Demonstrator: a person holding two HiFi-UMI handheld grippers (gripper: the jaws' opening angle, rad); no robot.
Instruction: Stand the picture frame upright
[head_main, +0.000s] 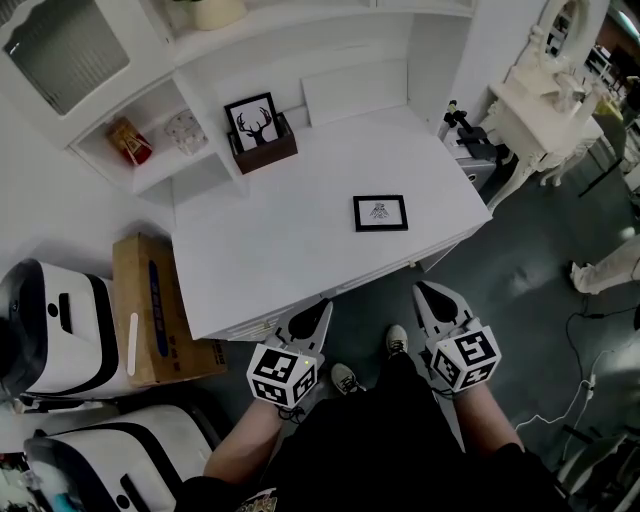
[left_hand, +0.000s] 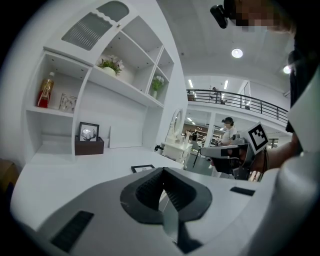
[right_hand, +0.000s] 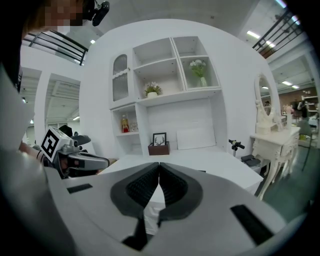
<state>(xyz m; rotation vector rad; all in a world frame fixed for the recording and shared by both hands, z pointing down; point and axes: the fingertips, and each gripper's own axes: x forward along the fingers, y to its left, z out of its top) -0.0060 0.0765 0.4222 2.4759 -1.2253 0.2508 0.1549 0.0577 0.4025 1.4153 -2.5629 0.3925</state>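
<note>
Left claw (head_main: 322, 306), right claw (head_main: 420, 291) pressed together, empty; flat picture frame (head_main: 380, 213) may skid off table (head_main: 270, 240) right edge if shoved.

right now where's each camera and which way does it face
Head view: on the head, steeply down at desk and flat picture frame; left gripper, right gripper, forearms, shoes show.
Left gripper view: on that gripper, across the desk toward the shelves; its shut jaws, the right gripper show.
Right gripper view: likewise; shut jaws, left gripper show.
All share the deer picture.
</note>
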